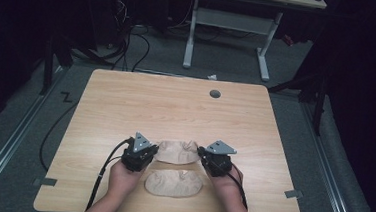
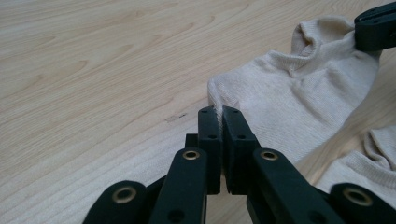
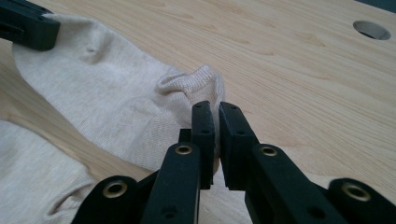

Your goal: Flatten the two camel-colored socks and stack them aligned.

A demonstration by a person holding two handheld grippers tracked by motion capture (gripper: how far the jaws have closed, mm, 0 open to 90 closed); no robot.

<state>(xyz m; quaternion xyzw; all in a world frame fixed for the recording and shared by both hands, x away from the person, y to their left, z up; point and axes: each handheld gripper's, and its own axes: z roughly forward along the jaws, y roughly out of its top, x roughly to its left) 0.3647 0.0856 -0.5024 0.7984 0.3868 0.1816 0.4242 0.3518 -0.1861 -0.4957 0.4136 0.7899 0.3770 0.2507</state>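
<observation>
Two beige ankle socks lie near the table's front edge. The farther sock [image 1: 175, 151] stretches between my two grippers. My left gripper [image 1: 153, 151] is shut on its left end, and the jaws pinch the fabric edge [image 2: 218, 111] of that sock [image 2: 299, 93]. My right gripper [image 1: 201, 155] is shut on the other end, just beside the cuff opening [image 3: 215, 109] of the same sock [image 3: 107, 98]. A shadow runs under the sock's near edge. The second sock [image 1: 173, 183] lies flat just in front, between the person's hands.
The wooden table [image 1: 176, 105] has a round cable hole [image 1: 215, 94] at the far middle, also seen as a hole [image 3: 371, 29] in the right gripper view. Cables trail from both grippers off the front edge. A white desk frame [image 1: 229, 23] stands on the floor beyond.
</observation>
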